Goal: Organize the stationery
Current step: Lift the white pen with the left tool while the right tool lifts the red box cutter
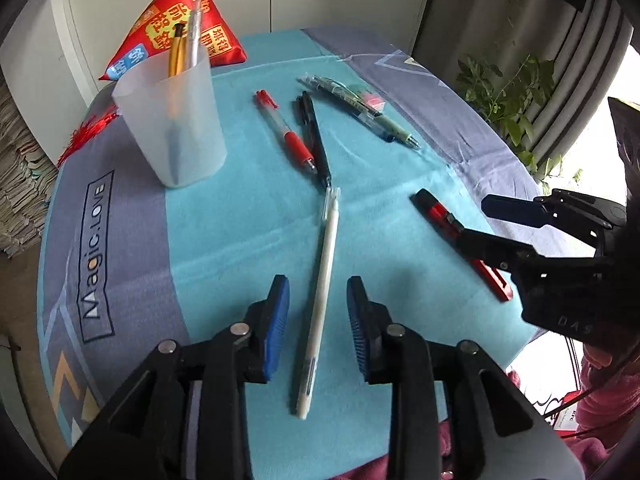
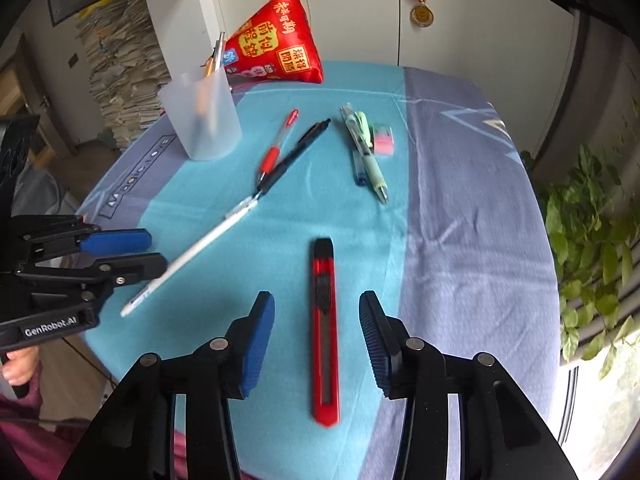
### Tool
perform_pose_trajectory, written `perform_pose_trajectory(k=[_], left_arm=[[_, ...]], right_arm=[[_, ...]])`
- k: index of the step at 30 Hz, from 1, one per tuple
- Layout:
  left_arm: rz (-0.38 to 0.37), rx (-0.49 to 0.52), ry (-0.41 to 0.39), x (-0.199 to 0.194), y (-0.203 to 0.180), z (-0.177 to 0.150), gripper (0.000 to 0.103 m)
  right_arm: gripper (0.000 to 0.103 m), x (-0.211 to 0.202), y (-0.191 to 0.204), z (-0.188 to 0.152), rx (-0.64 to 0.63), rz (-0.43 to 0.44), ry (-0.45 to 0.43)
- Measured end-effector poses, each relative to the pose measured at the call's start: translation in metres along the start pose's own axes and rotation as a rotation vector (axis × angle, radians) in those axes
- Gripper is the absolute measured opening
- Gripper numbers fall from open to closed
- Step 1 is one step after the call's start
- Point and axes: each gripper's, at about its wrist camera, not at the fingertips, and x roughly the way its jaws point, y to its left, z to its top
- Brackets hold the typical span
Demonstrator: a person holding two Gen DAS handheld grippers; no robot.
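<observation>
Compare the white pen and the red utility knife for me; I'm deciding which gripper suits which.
The white pen is thin, round and pale; the red utility knife is wider, flat, red and black. The pen lies between the left gripper's open jaws, the knife between the right gripper's. Both lie flat on the tablecloth, ungripped.

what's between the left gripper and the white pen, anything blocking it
Nothing visible. The white pen lies bare on the cloth directly between the open pads of the left gripper, neither pad touching it.
</observation>
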Motion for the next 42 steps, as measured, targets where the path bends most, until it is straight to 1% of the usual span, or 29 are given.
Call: perform_pose_trajectory(k=[3, 7, 9, 13, 17, 19, 21, 22, 23, 24, 26, 29, 31, 38, 40, 42], left_arm=[[-0.008, 0.022, 0.003, 0.013, -0.004, 0.015, 0.028], [-0.047, 0.031, 0.032, 0.033, -0.008, 0.029, 0.028], [-0.043, 0.032, 0.040, 0.041, -0.009, 0.033, 0.028], [-0.049, 0.048, 0.032, 0.046, -0.012, 0.042, 0.028], [-0.038, 0.070, 0.024, 0.050, -0.014, 0.047, 0.029], [-0.034, 0.078, 0.019, 0.051, -0.015, 0.048, 0.029], [-0.024, 0.091, 0.018, 0.052, -0.017, 0.049, 0.028], [-0.018, 0.102, 0.018, 0.051, -0.018, 0.048, 0.026], [-0.019, 0.107, 0.020, 0.051, -0.019, 0.047, 0.012], [-0.027, 0.106, 0.027, 0.050, -0.019, 0.046, 0.010], [-0.053, 0.088, 0.032, 0.045, -0.017, 0.044, 0.008], [-0.036, 0.076, -0.005, 0.030, -0.014, 0.042, 0.008], [-0.044, 0.065, -0.023, 0.020, -0.013, 0.040, 0.008], [-0.033, 0.062, -0.119, -0.022, -0.014, 0.032, 0.008], [-0.041, 0.071, -0.127, -0.027, -0.015, 0.030, 0.008], [-0.039, 0.078, -0.115, -0.025, -0.017, 0.028, 0.009]], right_arm=[[0.045, 0.009, 0.002, 0.008, -0.015, -0.034, 0.001], [0.045, 0.017, 0.001, 0.016, -0.015, -0.025, 0.013], [0.045, 0.021, 0.001, 0.019, -0.020, -0.027, 0.018], [0.045, 0.030, 0.002, 0.022, -0.032, -0.028, 0.039], [0.045, 0.039, 0.002, 0.022, -0.043, -0.034, 0.062], [0.041, 0.039, 0.004, 0.022, -0.058, -0.048, 0.055], [0.028, 0.039, 0.004, 0.023, -0.057, -0.045, 0.053], [0.024, 0.039, 0.003, 0.024, -0.051, -0.044, 0.055], [0.017, 0.039, 0.002, 0.025, -0.044, -0.043, 0.056], [0.015, 0.039, 0.001, 0.025, -0.032, -0.039, 0.059], [0.014, 0.034, -0.003, 0.026, -0.001, -0.035, 0.046], [0.014, 0.021, -0.007, 0.026, 0.030, -0.027, 0.011], [0.014, 0.008, -0.008, 0.026, 0.044, -0.021, -0.021], [0.014, -0.030, -0.003, 0.024, 0.065, -0.016, -0.122], [0.014, -0.035, -0.001, 0.023, 0.062, -0.016, -0.132], [0.014, -0.038, 0.001, 0.022, 0.060, -0.016, -0.134]])
